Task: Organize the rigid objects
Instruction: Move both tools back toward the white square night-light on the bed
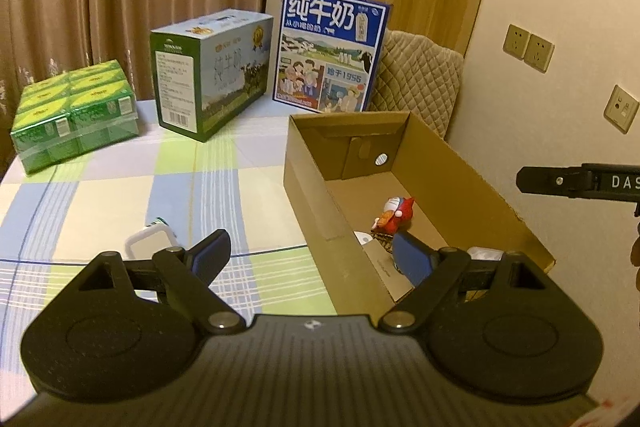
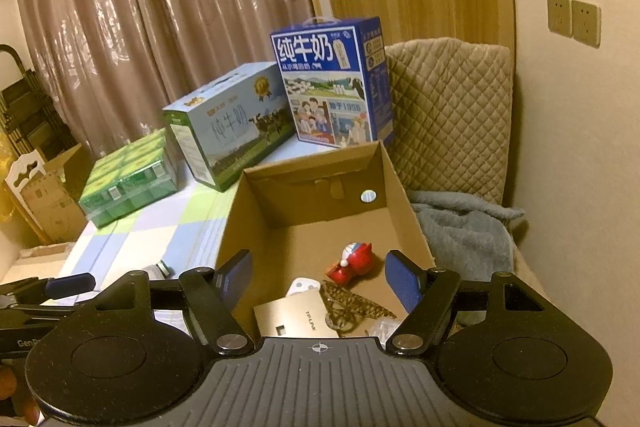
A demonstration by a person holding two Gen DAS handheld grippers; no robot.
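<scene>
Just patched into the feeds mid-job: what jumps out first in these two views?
The open cardboard box on the checked tablecloth dominates, holding a red and blue toy figure, a gold TP-Link plate and a brown lattice piece. Behind it stands a bright blue milk carton, with a green-and-white carton and a green shrink-wrapped pack to its left. Both the left gripper and right gripper are open and empty.

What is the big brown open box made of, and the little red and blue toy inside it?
The big brown open box looks like matte corrugated cardboard, given its folded flaps. The little red and blue toy figure seems glossy hard plastic, since it shines.
</scene>
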